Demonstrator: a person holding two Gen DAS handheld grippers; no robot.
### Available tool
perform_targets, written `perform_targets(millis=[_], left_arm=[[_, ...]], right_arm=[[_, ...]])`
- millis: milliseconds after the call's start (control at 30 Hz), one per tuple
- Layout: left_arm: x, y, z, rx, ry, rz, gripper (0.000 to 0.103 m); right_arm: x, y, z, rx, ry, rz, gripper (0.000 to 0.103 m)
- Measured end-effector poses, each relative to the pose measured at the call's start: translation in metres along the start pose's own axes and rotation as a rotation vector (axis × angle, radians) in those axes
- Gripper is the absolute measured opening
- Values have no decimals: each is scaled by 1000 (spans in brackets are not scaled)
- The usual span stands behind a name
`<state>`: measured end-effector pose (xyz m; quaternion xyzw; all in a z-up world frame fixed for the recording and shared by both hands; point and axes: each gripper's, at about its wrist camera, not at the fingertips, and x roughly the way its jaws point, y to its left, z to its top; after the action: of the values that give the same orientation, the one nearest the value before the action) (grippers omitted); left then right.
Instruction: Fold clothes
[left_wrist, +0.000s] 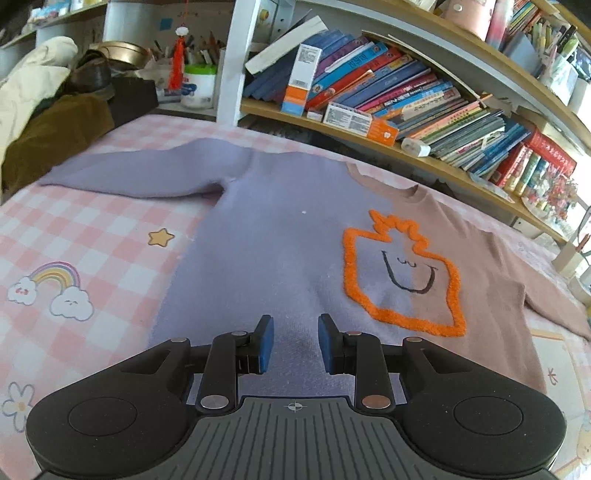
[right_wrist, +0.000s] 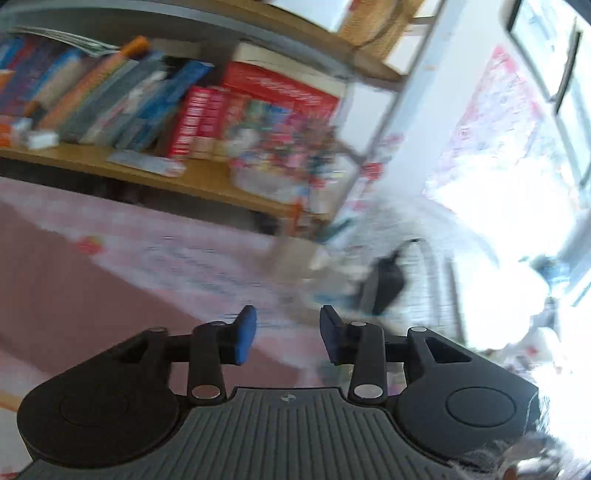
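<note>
Lying flat: lilac-and-brown sweater (left_wrist: 280, 236), orange outline motif; both jaws apart, empty.

A pink-and-white checked bedsheet (left_wrist: 92, 229) printed with a rainbow (left_wrist: 55, 277) and a star covers the near surface. Behind it runs a wooden bookshelf (left_wrist: 369, 142) crammed with leaning books (left_wrist: 406, 96). Far right, a bright window (right_wrist: 491, 192) floods the blurred right view.
</note>
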<state>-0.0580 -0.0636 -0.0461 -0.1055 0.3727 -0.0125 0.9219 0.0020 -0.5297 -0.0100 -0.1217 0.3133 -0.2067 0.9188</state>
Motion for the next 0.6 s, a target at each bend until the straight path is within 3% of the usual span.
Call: perform_targets(millis=[267, 467, 600], left_arm=[[-12, 8, 0, 10, -4, 81, 27], [-16, 21, 4, 41, -19, 73, 27], [-19, 30, -1, 60, -11, 30, 27]], right_arm=[[-42, 76, -44, 54, 147, 423, 35], [-87, 113, -69, 58, 206, 526, 35], [-107, 116, -79, 115, 232, 505, 35]])
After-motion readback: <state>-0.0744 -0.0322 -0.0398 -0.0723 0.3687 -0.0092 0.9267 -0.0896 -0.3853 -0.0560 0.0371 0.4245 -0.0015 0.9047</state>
